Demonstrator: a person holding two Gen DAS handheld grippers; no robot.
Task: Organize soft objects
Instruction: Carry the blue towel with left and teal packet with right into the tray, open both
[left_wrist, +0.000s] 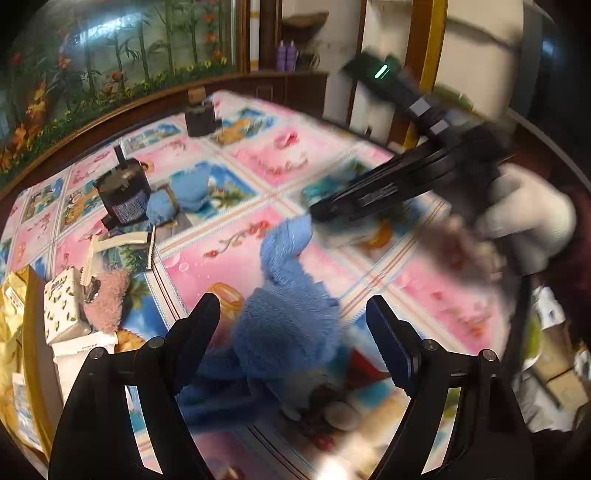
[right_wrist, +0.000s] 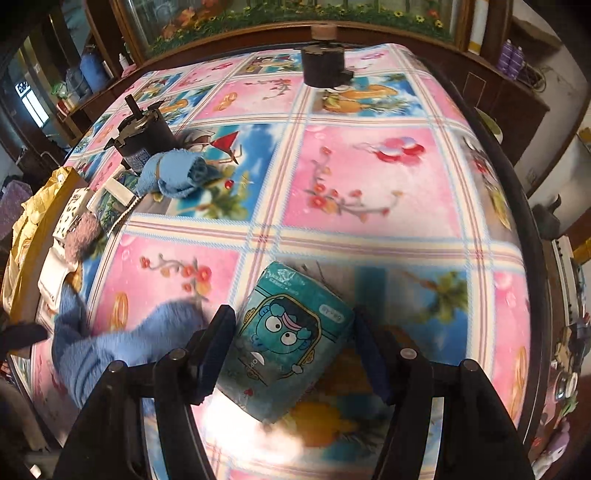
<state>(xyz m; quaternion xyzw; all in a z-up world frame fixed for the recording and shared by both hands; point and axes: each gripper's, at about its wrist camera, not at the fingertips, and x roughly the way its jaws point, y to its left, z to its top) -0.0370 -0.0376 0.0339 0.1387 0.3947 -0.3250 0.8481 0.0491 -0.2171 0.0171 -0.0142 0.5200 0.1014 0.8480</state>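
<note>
You are partway through, as far as the table shows. One blue towel (right_wrist: 173, 173) already sits rolled and tied near the far left, just beside a dark cylindrical motor (right_wrist: 146, 138), so that piece looks finished. Your left gripper (left_wrist: 291, 321) stands open, its jaws on either side of a loose blue cloth (left_wrist: 284, 295) that lies crumpled on the patterned tablecloth (right_wrist: 369, 177); the pads do not press on it, so nothing is held there. Your right gripper (right_wrist: 291, 339) straddles a teal tissue pack (right_wrist: 291, 339) with a cartoon face, lying flat near the front edge; the right pad sits at the pack's side, but a gap shows at the left pad, so I read it as not yet clamped. A pink fluffy cloth (left_wrist: 107, 299) waits at the left edge among small boxes. By my reckoning, the loose blue cloth, the tissue pack and the pink piece remain to be put in order.
</note>
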